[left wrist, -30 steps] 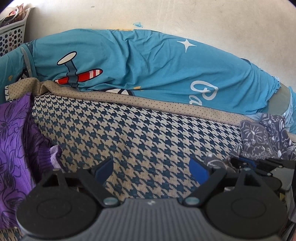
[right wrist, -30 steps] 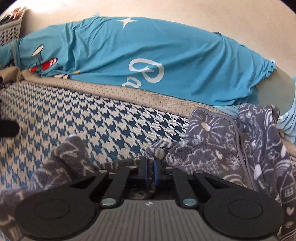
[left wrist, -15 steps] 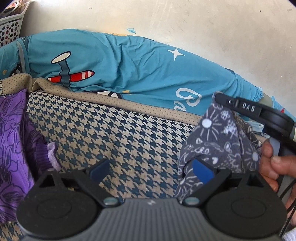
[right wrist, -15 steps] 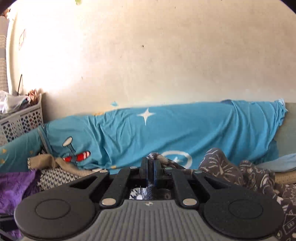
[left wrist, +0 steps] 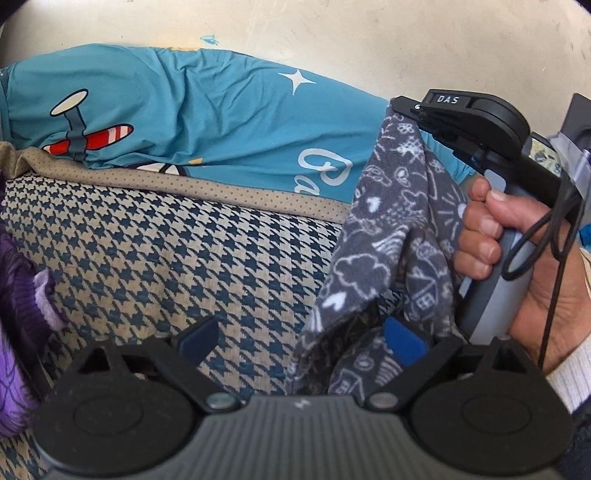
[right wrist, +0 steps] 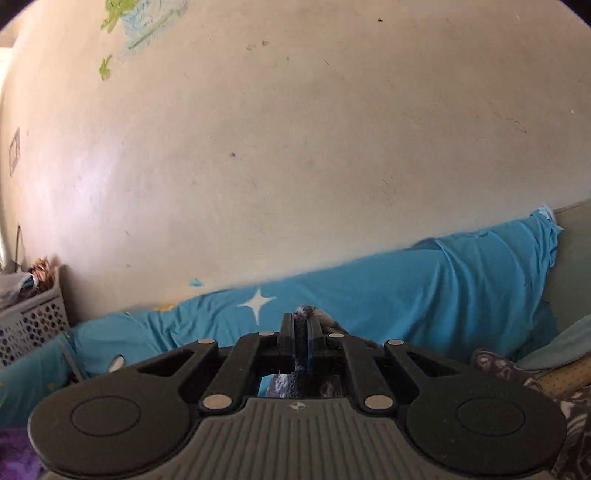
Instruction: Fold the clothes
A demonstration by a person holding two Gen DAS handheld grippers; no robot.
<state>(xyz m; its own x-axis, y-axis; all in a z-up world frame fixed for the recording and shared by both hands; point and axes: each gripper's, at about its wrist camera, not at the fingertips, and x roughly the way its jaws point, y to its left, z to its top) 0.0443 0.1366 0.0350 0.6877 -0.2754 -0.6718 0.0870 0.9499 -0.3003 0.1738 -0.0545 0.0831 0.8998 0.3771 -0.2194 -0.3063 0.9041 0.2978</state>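
Left wrist view: we saw the left gripper [left wrist: 301, 338] with its jaws spread wide, blue pads [left wrist: 404, 341] apart, nothing clamped between them. It hung low over the bed [left wrist: 166, 236], whose cover bore a blue-and-tan houndstooth print. The grey garment [left wrist: 391, 229], patterned with white doodles, dangled from the right gripper [left wrist: 417, 112] at the right side of the bed; its lower folds draped against the right pad of the left gripper. A hand [left wrist: 517, 258] gripped the right gripper's handle, a black cable looping past it. A blue sheet [left wrist: 207, 110] with a star and a plane print lay bunched along the far edge of the bed, against the wall [left wrist: 332, 33]. Purple cloth [left wrist: 22, 332] sat at the left edge.

Right wrist view: the right gripper [right wrist: 301, 326] was clenched, a tuft of the grey garment [right wrist: 310, 314] pinched between the jaws. More of that grey fabric lay at the lower right. A perforated basket [right wrist: 33, 326] stood at the far left, by the wall [right wrist: 295, 147].
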